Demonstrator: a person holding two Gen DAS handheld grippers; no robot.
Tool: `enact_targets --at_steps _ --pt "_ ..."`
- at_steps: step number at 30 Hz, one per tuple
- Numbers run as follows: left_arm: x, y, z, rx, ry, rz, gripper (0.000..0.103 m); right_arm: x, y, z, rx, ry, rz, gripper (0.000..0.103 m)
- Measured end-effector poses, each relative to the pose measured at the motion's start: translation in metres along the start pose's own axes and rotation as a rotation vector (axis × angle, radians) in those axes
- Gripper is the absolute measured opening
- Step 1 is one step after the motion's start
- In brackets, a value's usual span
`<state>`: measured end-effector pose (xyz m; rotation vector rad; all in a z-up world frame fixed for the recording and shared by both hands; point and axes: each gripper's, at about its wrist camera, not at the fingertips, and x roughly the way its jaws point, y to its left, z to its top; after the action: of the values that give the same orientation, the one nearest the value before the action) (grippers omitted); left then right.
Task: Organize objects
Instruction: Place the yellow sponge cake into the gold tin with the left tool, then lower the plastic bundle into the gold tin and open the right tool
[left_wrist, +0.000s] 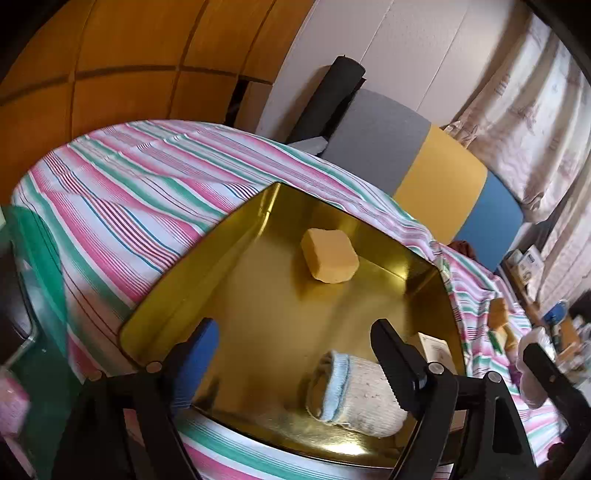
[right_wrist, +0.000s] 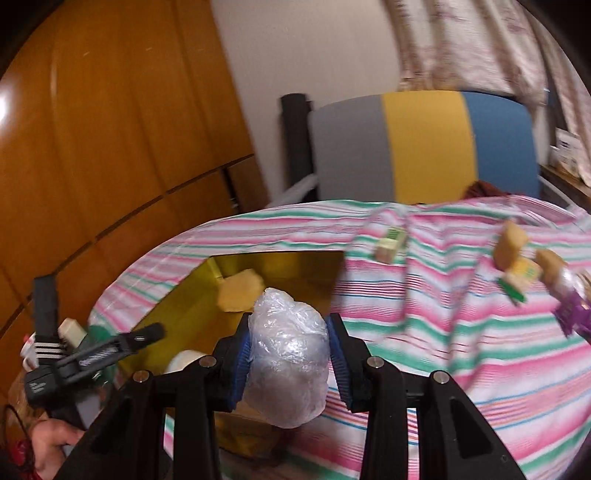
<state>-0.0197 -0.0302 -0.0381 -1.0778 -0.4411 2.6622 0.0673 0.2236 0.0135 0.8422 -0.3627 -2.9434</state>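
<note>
A gold metal tin (left_wrist: 258, 295) sits on the striped cloth; it also shows in the right wrist view (right_wrist: 207, 295). Inside it lie a yellow sponge block (left_wrist: 328, 260), also seen in the right wrist view (right_wrist: 240, 293), and a rolled grey-and-blue sock (left_wrist: 354, 391). My left gripper (left_wrist: 295, 343) is open and empty just above the tin's near side. My right gripper (right_wrist: 290, 350) is shut on a crumpled clear plastic bag (right_wrist: 288, 354) and holds it over the tin's near right edge. The left gripper also appears in the right wrist view (right_wrist: 110, 350).
On the cloth to the right lie a small green-and-cream box (right_wrist: 391, 245), yellow sponge pieces (right_wrist: 511, 243), another small box (right_wrist: 521, 280) and a purple packet (right_wrist: 572, 314). A grey, yellow and blue chair back (right_wrist: 424, 147) stands behind the table. A wooden wardrobe (right_wrist: 110, 129) is at left.
</note>
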Motion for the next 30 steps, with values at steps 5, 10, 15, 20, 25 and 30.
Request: enact_targets --at_steps 5,10,15,20,25,30 --pt "-0.012 0.003 0.007 0.003 -0.049 0.059 0.098 0.021 0.037 0.005 -0.085 0.041 0.050 0.039" --pt "-0.022 0.014 0.016 -0.036 -0.075 0.096 0.101 0.051 0.061 0.007 -0.139 0.086 0.068 0.039" --pt "-0.027 0.031 0.022 -0.118 -0.076 0.130 0.101 0.084 0.079 0.010 -0.189 0.149 0.055 0.039" --pt "-0.025 0.037 0.023 -0.150 -0.059 0.145 0.101 0.116 0.084 0.014 -0.188 0.238 0.013 0.040" --pt "-0.021 0.035 0.021 -0.150 -0.044 0.139 0.102 0.123 0.080 0.015 -0.161 0.252 0.000 0.042" --pt "-0.017 0.031 0.018 -0.124 -0.030 0.139 0.102 0.109 0.071 0.018 -0.141 0.223 -0.020 0.043"
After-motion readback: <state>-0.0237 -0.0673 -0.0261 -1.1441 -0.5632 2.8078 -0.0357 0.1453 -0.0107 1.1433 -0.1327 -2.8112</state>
